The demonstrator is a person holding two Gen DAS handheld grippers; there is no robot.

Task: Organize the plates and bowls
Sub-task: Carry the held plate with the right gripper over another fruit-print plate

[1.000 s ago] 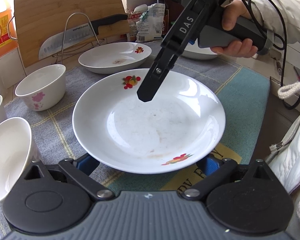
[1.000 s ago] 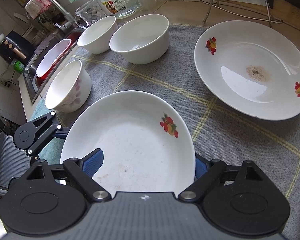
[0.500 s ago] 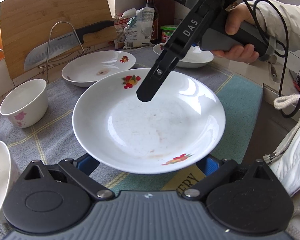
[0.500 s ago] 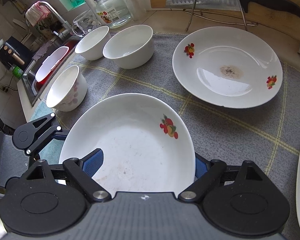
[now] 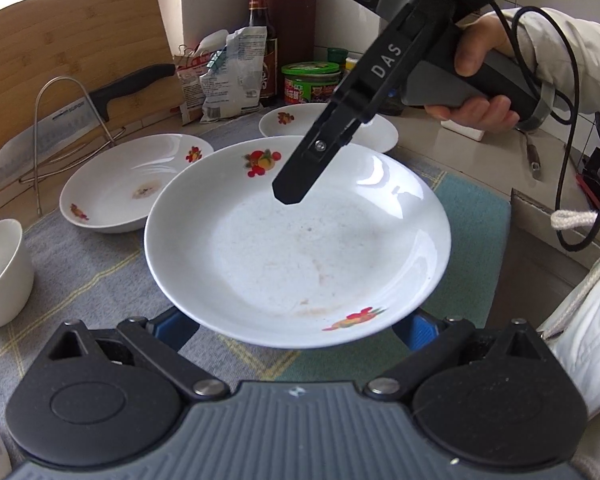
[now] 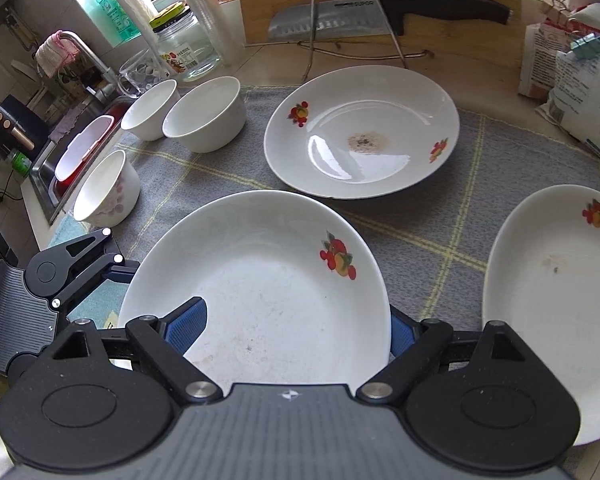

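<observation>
A white plate with fruit prints [image 5: 300, 248] [image 6: 268, 292] hangs above the checked cloth, carried between both grippers. My right gripper [image 6: 296, 328] is shut on its rim: one blue pad [image 6: 188, 324] lies on the inside, the other sits behind the edge. Its upper finger [image 5: 300, 176] reaches over the far rim. My left gripper [image 5: 296, 320] stands spread under the near side, with its pads hidden by the plate. A stained plate [image 6: 360, 136] [image 5: 132, 184] and a third plate [image 6: 556, 300] [image 5: 284, 120] rest on the cloth.
Two plain bowls [image 6: 204, 116] [image 6: 148, 108] and a flowered bowl [image 6: 104, 192] stand at the cloth's left. A sink [image 6: 44, 168] lies beyond them. A knife on a wire rack [image 6: 380, 12] leans on a cutting board at the back. Bags [image 6: 580, 92], jars and bottles crowd the corner.
Both grippers have carried the plate to the right and a little up. The bowls slid away to the left and the third plate came into the right wrist view.
</observation>
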